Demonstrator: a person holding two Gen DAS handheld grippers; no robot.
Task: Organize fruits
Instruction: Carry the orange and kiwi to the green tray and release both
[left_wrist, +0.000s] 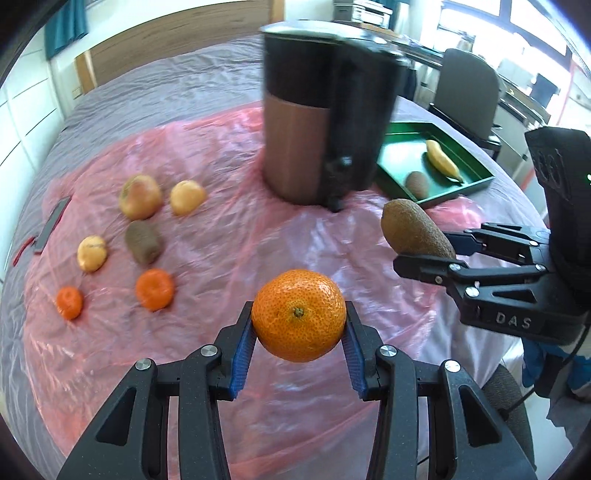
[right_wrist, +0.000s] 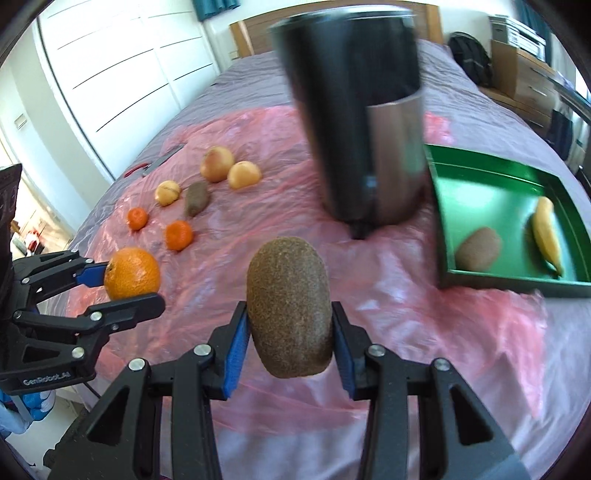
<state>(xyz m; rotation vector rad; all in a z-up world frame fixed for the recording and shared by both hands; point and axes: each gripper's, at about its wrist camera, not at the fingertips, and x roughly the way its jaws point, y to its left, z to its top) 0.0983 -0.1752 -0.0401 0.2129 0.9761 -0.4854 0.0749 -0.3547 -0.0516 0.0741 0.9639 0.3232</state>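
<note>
My left gripper (left_wrist: 299, 325) is shut on an orange mandarin (left_wrist: 299, 314), held above the pink plastic sheet (left_wrist: 229, 258); the same mandarin (right_wrist: 132, 272) shows at the left of the right wrist view. My right gripper (right_wrist: 290, 325) is shut on a brown kiwi (right_wrist: 290, 310), also seen as the kiwi (left_wrist: 415, 232) at the right of the left wrist view. A green tray (right_wrist: 480, 177) at the right holds a kiwi (right_wrist: 478, 248) and a banana (right_wrist: 546, 232). Several fruits lie on the sheet at the left: two mandarins (left_wrist: 155, 288), a kiwi (left_wrist: 142, 242), apples (left_wrist: 140, 195).
A tall black and steel cylinder appliance (left_wrist: 325, 122) stands in the middle of the sheet, just left of the tray (left_wrist: 400, 155). A dark flat object (left_wrist: 51, 225) lies at the sheet's left edge. A chair (left_wrist: 467, 92) stands beyond the bed, right.
</note>
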